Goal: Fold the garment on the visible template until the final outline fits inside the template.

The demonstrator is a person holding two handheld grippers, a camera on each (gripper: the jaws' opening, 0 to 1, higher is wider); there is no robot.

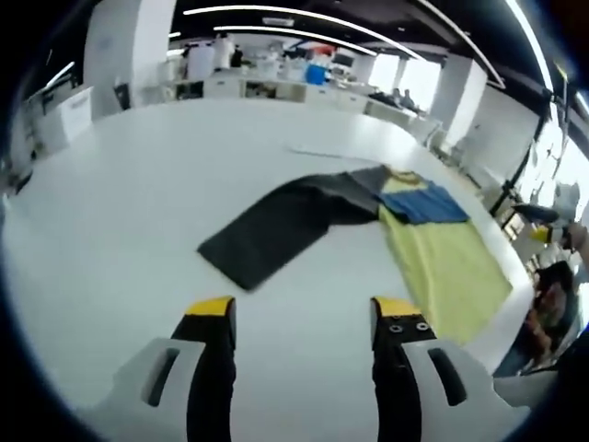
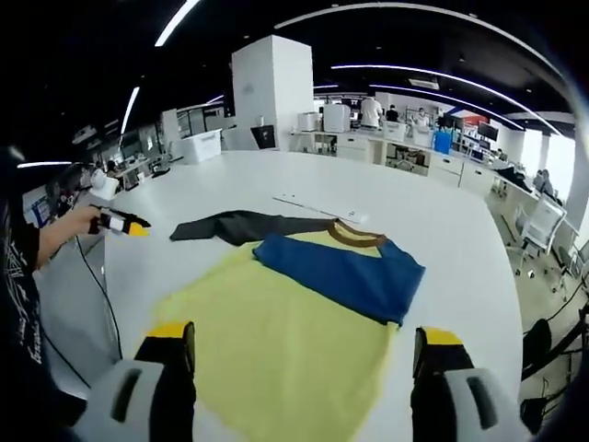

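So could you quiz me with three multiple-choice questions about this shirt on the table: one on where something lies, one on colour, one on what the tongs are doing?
1. Where does the blue sleeve lie?
A. folded over the yellow body
B. hanging off the table
C. under the dark sleeve

2. What colour is the collar?
A. red
B. brown
C. white

3. What state are the right tongs in?
A. shut on the collar
B. shut on a sleeve
C. open, holding nothing

Answers: 1 A, the blue lies across the yellow cloth. 2 B, a brown band rims the neck. 3 C, the jaws stand wide apart over the shirt.
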